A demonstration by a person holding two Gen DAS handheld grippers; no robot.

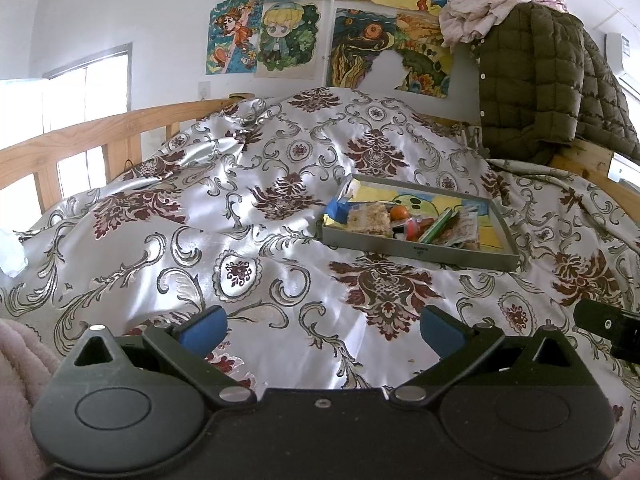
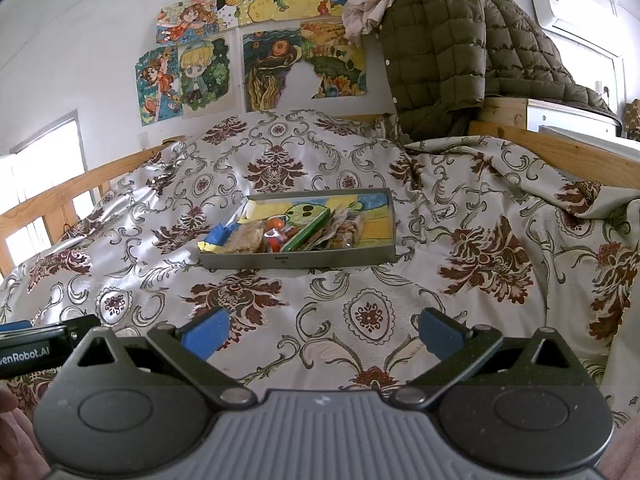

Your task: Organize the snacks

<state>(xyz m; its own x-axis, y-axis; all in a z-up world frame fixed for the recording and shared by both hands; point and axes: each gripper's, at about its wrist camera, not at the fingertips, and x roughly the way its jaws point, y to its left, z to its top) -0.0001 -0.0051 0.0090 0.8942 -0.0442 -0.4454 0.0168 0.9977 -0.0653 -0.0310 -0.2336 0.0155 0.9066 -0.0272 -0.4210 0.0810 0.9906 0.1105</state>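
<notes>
There is one shallow grey box on the patterned bedspread, and all the snacks are inside it. I count one square crumbly bar in clear wrap, one small orange fruit, one long green packet, one blue wrapper at the box's left end, and some crumpled wrappers that I cannot count. The box bottom has a bright yellow and blue drawing.

In the left wrist view the box lies at about one o'clock; in the right wrist view it is near twelve o'clock.

The left gripper is spread wide and holds nothing. The right gripper is also spread wide and empty. Both are over the bedspread, well apart from the box.

One olive quilted jacket hangs at about one o'clock.
</notes>
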